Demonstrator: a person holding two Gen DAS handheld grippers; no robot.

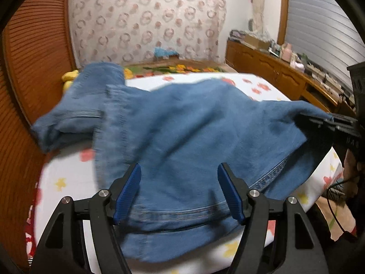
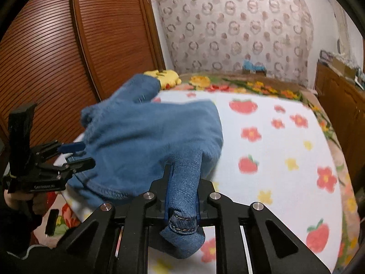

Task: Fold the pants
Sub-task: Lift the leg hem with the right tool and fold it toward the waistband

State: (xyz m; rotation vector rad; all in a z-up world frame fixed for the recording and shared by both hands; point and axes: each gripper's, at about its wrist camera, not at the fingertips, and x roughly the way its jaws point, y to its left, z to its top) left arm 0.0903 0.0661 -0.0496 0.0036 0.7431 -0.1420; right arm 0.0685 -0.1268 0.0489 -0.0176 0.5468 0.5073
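Two grippers: left gripper (image 1: pixel 179 191) spread wide over pants (image 1: pixel 182 137), right gripper (image 2: pixel 182 196) pinching denim. Folding partly begun; pants rumpled on bed (image 2: pixel 273 159).

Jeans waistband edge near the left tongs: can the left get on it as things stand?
Probably yes. The left tongs are open with the jeans lying between the blue pads, the stitched band just below. Nothing blocks the way. The right tongs already pinch another part of the jeans.

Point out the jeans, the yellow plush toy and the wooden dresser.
jeans (image 1: pixel 194 132): left wrist view, middle of the denim.
yellow plush toy (image 2: pixel 167 76): right wrist view, its body.
wooden dresser (image 1: pixel 273 70): left wrist view, cabinet front.
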